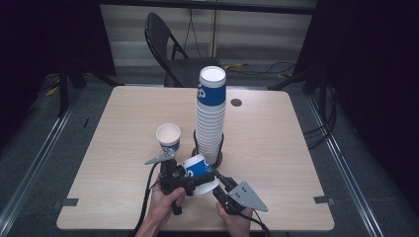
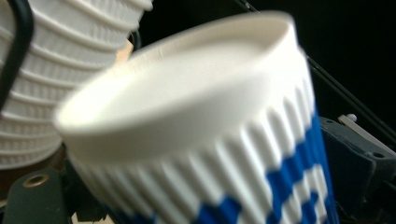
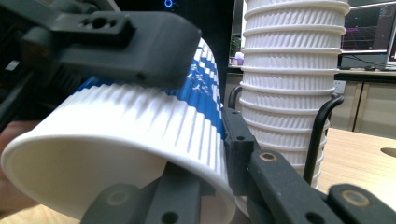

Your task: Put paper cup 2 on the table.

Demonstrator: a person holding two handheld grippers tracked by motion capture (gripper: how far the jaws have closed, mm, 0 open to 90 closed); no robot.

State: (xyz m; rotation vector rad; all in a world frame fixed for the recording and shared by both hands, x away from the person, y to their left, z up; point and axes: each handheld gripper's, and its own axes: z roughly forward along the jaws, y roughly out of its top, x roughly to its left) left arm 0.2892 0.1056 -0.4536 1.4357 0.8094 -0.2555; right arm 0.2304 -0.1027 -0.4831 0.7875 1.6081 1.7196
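**Second cup coming off the stack**

The tilted cup hangs above the tabletop's near edge — my left claw grips its body, my right claw pinches its rim. One cup stands placed; the stack remains.

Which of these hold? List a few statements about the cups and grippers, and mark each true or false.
1. The held cup lies on its side, gripped by the left gripper and the right gripper. True.
2. The stack stands on the floor. False: it stands on the table, in a black wire holder.
3. A lone cup stands upright, mouth up, left of the stack in the high view. True.
4. The lone cup touches the stack. False: bare table shows between them.
5. The chair stands at the person's side of the table. False: it is beyond the far edge.
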